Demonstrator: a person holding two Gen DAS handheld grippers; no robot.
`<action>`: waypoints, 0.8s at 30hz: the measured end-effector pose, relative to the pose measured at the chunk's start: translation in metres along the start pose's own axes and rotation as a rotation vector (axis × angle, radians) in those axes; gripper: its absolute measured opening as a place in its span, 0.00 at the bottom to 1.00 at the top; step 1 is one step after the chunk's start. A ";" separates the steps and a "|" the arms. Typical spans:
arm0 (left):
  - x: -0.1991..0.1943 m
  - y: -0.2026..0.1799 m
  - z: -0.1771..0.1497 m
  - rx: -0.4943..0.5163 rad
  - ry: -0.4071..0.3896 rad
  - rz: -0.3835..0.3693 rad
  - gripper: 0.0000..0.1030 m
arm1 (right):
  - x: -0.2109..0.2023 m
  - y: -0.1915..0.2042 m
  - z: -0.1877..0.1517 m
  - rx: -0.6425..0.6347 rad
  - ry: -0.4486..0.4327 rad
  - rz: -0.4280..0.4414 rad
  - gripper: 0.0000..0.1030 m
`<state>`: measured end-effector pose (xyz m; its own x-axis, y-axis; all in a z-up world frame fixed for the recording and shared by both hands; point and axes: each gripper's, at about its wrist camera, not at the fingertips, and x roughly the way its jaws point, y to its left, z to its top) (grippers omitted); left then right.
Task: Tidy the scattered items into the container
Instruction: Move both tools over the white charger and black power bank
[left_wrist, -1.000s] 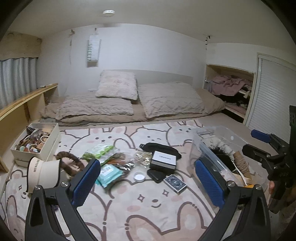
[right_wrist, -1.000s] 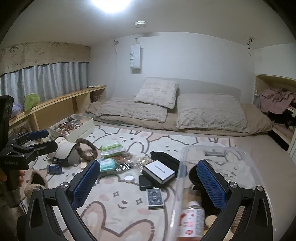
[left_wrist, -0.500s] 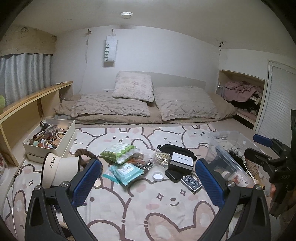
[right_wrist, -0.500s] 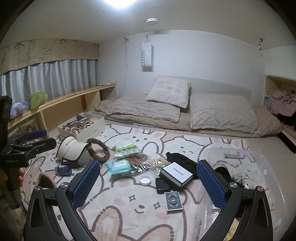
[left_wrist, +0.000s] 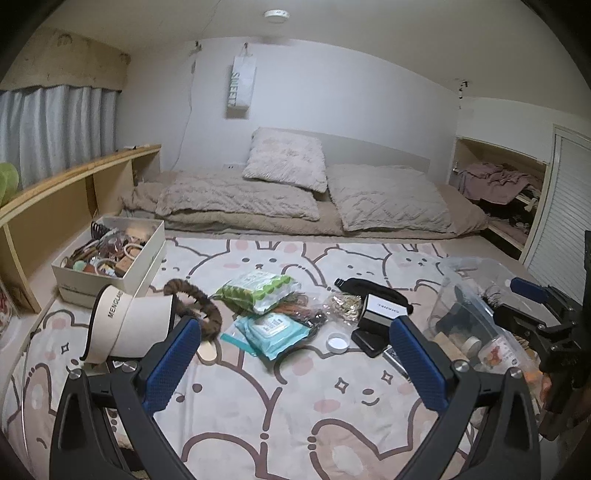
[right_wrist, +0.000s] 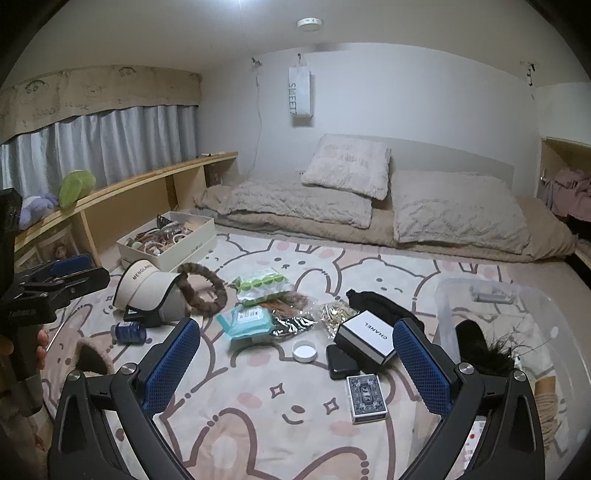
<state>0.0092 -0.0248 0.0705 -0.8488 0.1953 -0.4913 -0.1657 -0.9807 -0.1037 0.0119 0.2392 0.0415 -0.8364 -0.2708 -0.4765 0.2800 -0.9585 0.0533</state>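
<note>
My right hand-held gripper (right_wrist: 295, 362) hangs wide apart, empty. At one o'clock, the card deck (right_wrist: 365, 397) looks stiff, light, slick; I'd pinch its long edges.

We've got two pillows (right_wrist: 347, 170) on a beige duvet (right_wrist: 295, 208), grey curtains (right_wrist: 110, 140), and a plush toy (right_wrist: 37, 208) up on the wooden shelf (right_wrist: 129, 184).

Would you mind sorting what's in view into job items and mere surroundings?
For the job: clear bin, card deck, white box, wipes pack, visor cap, white lid.

Just lying about: pillows, plush toys, hanging bag.
</note>
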 end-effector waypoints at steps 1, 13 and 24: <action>0.003 0.002 -0.001 -0.003 0.004 0.001 1.00 | 0.004 -0.001 -0.001 0.005 0.005 0.000 1.00; 0.053 0.012 -0.036 0.016 0.101 0.045 1.00 | 0.051 -0.005 -0.029 0.033 0.088 0.040 1.00; 0.094 0.031 -0.063 -0.059 0.157 0.039 1.00 | 0.099 -0.007 -0.062 0.062 0.172 0.060 1.00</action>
<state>-0.0440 -0.0366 -0.0330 -0.7647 0.1599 -0.6242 -0.1000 -0.9864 -0.1302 -0.0435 0.2248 -0.0604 -0.7246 -0.3131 -0.6139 0.2925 -0.9463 0.1374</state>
